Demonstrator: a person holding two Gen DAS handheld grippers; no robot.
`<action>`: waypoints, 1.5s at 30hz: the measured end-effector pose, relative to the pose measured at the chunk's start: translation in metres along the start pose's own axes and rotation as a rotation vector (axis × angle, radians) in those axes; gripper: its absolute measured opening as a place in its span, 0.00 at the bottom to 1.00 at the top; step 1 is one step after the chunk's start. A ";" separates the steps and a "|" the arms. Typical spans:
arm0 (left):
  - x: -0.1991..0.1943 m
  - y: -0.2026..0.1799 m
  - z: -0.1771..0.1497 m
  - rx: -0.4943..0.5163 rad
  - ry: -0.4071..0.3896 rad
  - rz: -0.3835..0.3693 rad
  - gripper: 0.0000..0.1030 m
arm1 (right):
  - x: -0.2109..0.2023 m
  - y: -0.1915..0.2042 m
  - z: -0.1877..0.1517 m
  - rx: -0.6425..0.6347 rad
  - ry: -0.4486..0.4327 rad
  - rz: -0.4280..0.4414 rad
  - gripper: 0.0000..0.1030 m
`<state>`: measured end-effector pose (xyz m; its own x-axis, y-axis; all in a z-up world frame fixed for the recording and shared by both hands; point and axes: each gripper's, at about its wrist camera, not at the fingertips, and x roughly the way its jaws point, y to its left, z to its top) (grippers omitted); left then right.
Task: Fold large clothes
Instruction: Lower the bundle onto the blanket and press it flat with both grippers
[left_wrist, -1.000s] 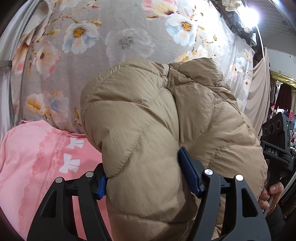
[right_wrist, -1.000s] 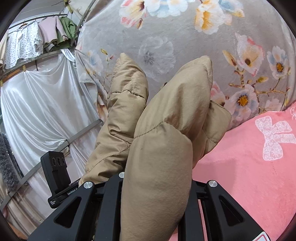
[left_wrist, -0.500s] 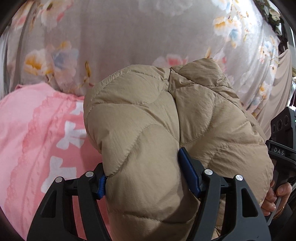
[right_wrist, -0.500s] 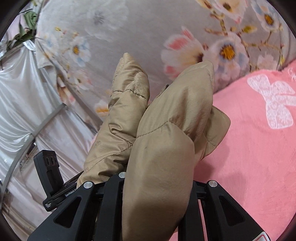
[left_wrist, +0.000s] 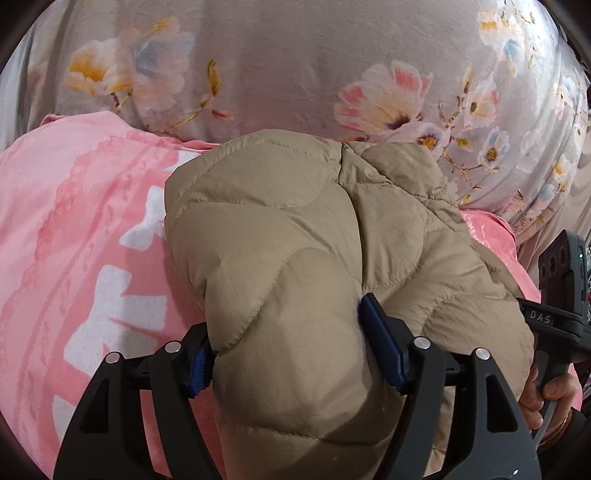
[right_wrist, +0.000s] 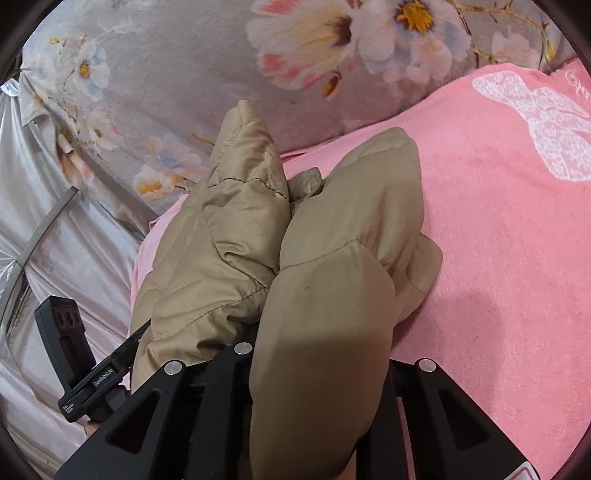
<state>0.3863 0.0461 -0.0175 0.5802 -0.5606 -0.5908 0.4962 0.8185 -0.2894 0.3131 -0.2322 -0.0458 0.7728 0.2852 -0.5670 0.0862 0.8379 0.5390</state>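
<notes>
Here, in the left wrist view, the left gripper (left_wrist: 295, 350) is clamping a bulging fold of the tan quilted jacket (left_wrist: 295, 240); its blue pads (left_wrist: 380, 347) are pressing into the padding on both sides, the pad at 8 o'clock largely buried. The jacket is filling the centre and hiding the pink blanket (left_wrist: 74, 240) beneath it. At 12 o'clock the grey floral cover (left_wrist: 277, 66) is lying blurred. At 4 o'clock the other tool's camera block and a few of the person's fingers are showing, cut off by the frame edge.

In the right wrist view, the right gripper (right_wrist: 314, 373) is gripping another tan fold; its fingertips are completely covered by fabric. Silver fabric (right_wrist: 55, 240) is hanging at 9 o'clock.
</notes>
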 end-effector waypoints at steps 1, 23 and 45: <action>0.001 0.002 -0.001 -0.006 -0.001 0.001 0.69 | 0.004 -0.001 -0.001 -0.002 0.005 -0.005 0.18; -0.078 -0.056 0.009 0.060 0.053 0.371 0.94 | -0.101 0.061 -0.017 -0.203 -0.023 -0.169 0.22; -0.023 -0.066 -0.056 0.042 0.124 0.523 0.96 | -0.018 0.049 -0.095 -0.223 0.122 -0.319 0.14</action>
<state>0.3039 0.0121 -0.0273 0.6773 -0.0579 -0.7334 0.1882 0.9774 0.0967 0.2437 -0.1521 -0.0684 0.6478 0.0366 -0.7609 0.1610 0.9697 0.1837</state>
